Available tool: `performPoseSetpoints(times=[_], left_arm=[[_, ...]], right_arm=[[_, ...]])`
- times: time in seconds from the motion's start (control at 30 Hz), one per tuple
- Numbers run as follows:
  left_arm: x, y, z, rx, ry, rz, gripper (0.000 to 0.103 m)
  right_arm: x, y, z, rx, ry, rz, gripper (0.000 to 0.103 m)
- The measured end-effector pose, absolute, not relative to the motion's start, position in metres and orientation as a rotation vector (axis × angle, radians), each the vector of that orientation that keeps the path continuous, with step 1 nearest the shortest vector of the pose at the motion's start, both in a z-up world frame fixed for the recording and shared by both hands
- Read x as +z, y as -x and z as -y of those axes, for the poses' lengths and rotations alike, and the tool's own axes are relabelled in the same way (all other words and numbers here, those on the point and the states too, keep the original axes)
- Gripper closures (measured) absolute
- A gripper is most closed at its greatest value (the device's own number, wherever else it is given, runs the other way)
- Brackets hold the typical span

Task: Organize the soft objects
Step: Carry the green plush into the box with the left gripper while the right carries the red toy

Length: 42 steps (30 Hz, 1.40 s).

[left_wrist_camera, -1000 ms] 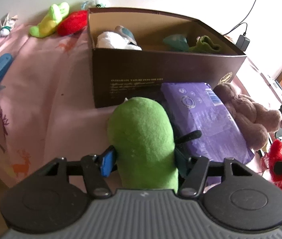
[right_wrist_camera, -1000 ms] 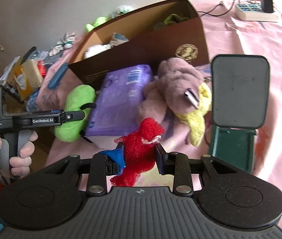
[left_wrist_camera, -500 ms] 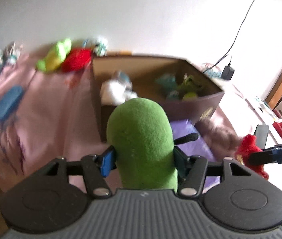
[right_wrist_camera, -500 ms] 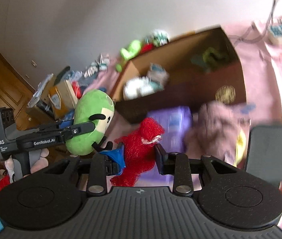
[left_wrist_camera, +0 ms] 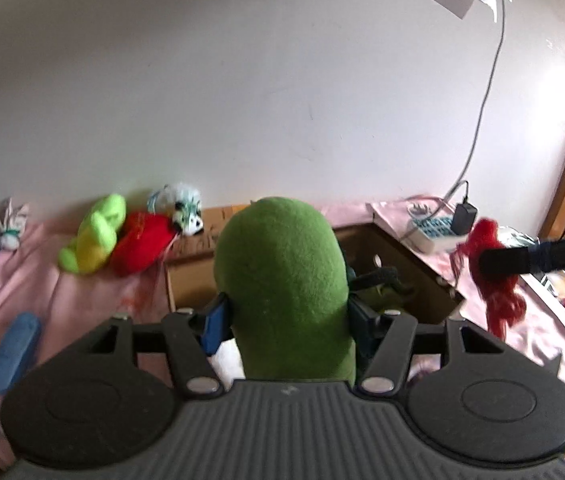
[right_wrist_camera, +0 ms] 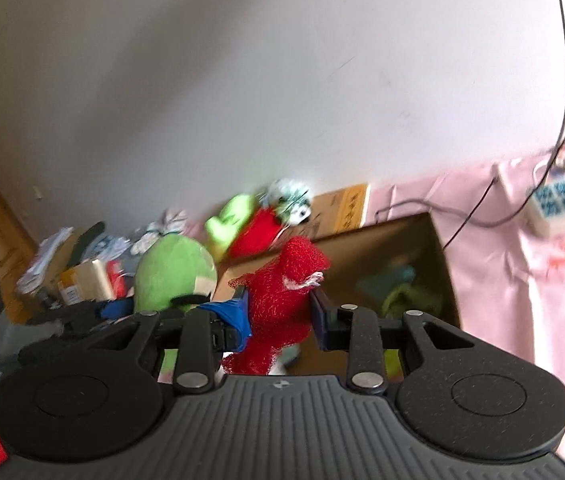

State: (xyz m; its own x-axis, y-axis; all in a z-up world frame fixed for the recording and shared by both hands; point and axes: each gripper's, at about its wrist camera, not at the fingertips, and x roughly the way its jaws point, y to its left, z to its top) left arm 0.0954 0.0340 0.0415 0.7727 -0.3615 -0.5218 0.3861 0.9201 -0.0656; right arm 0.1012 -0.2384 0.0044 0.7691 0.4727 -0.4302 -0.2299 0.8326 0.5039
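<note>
Both claws are loaded up over the box (left_wrist_camera: pixel 410 256). Left claw (left_wrist_camera: pixel 284 316) is pinching the green plush (left_wrist_camera: pixel 282 280) around its fat middle, probably so it doesn't flop. Right claw (right_wrist_camera: pixel 280 314) is clamped on the red fuzzy toy (right_wrist_camera: pixel 282 300), which hangs limp. Both sit above the open box, looks like they're lined up to drop in with the other soft stuff.

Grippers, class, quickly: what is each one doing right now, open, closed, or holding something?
Left gripper: closed on the green plush toy.
Right gripper: closed on the red fuzzy toy.
</note>
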Motion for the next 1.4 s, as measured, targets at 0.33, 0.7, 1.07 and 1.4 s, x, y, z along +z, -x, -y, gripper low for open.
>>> performPoseSetpoints(times=[0.33,0.7,1.07,1.4], left_arm=[[0.014,-0.150,-0.001,-0.360,-0.084,-0.611,0.041],[-0.039,-0.184,0.012,-0.367,-0.052,-0.759,0.040],[-0.061,-0.199,0.015,-0.329,-0.066,-0.821,0.035],[-0.070,-0.200,0.019,-0.324,-0.048,-0.839,0.032]], right_arm=[[-0.037,-0.164,0.228,0.315,-0.368,-0.665,0.089],[-0.077,-0.213,0.211,0.297,-0.318,-0.764,0.087],[-0.099,-0.226,0.212,0.288,-0.300,-0.782,0.084],[-0.109,-0.233,0.220,0.276,-0.373,-0.861,0.083]])
